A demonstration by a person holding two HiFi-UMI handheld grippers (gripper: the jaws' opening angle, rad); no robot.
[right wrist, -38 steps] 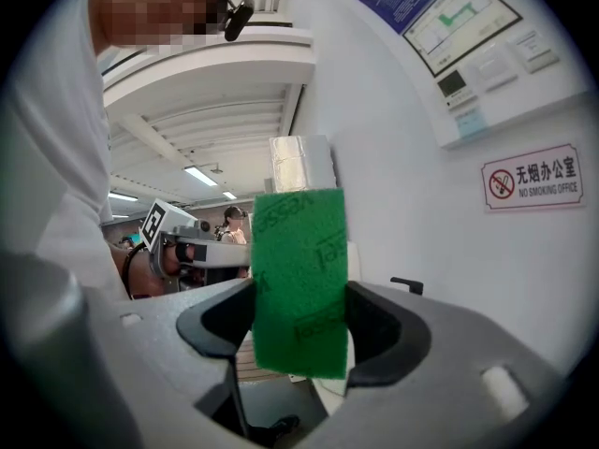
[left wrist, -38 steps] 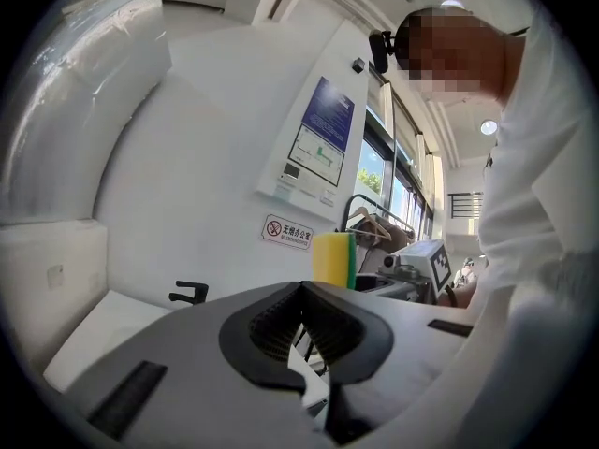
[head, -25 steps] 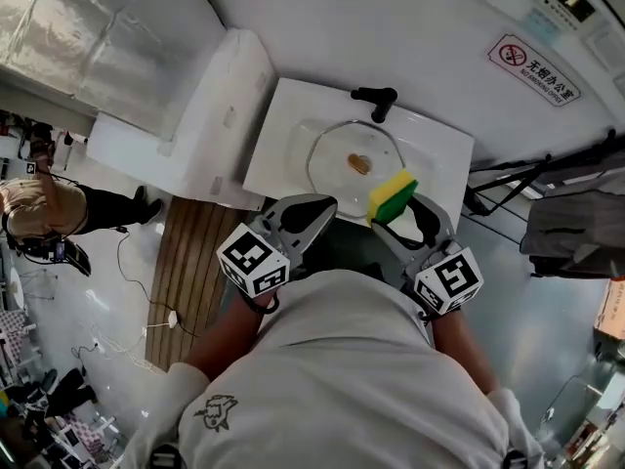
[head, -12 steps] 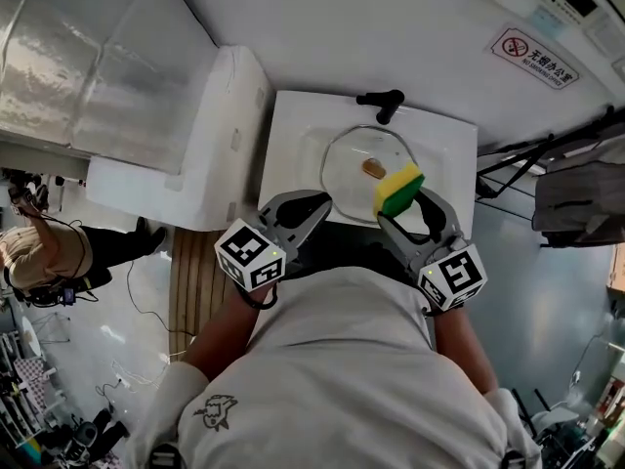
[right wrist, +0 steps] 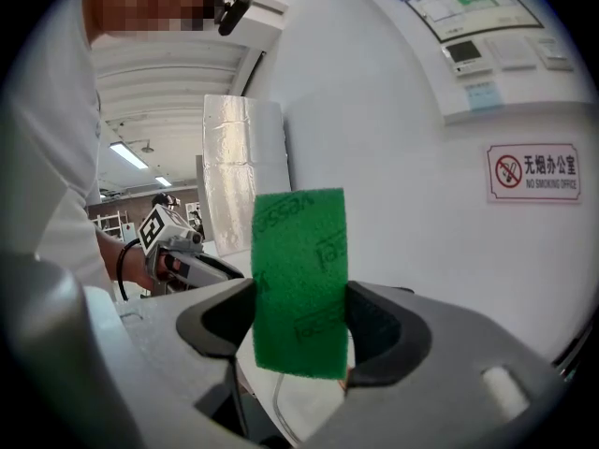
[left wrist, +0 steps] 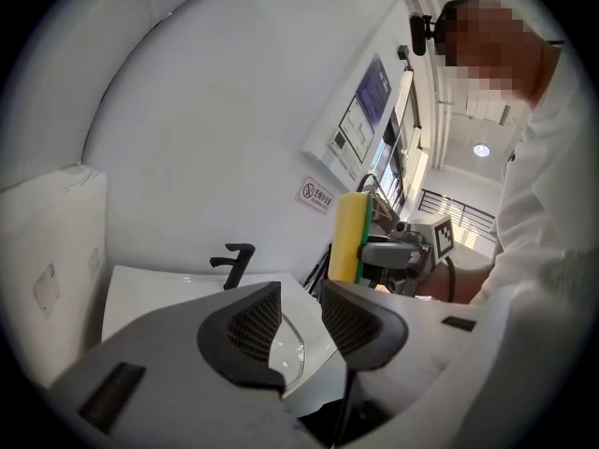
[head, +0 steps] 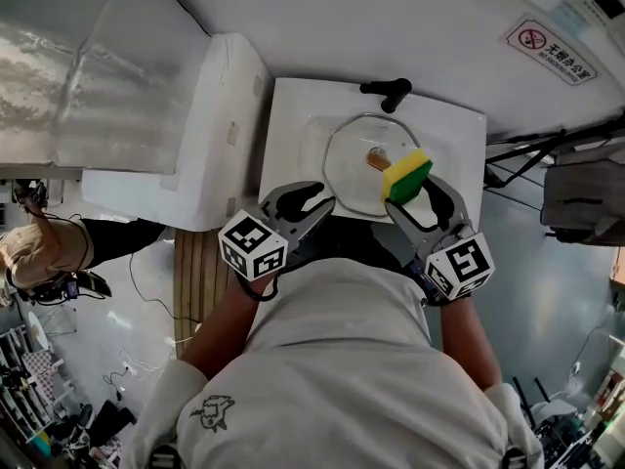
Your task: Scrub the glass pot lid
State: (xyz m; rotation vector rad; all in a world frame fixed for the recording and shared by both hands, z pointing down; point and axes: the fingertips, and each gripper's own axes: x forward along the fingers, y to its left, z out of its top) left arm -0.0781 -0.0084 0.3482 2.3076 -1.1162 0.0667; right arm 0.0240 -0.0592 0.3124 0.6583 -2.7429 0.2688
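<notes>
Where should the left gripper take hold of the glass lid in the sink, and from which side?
Probably the near-left rim of the glass lid, coming from the person's side. The lid lies about flat, knob in the middle, and a rim grip leaves the top free for the sponge. The left gripper, jaws just opened with nothing between them, is nearest there.

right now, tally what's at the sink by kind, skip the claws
glass pot lid: 1
sponge: 1
faucet: 1
sink: 1
total: 4
</notes>
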